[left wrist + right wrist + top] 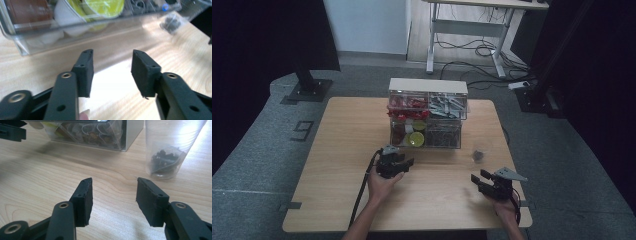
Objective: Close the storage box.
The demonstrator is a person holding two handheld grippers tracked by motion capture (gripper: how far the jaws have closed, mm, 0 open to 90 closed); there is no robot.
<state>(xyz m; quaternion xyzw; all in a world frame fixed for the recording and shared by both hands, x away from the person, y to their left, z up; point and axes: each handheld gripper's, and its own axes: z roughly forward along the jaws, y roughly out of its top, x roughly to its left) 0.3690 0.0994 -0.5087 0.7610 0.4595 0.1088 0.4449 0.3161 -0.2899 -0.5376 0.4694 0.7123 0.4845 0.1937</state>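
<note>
Clear cup (479,154) with a dark tea bag inside, standing upright on the table (337,165) just right of the clear drawer box (426,114). Right claw (478,180), jaws parted and empty, lies nearer the cup, which stands ahead and to its right. Left claw (405,163), likewise parted and empty, faces the box's lower drawer.
</note>
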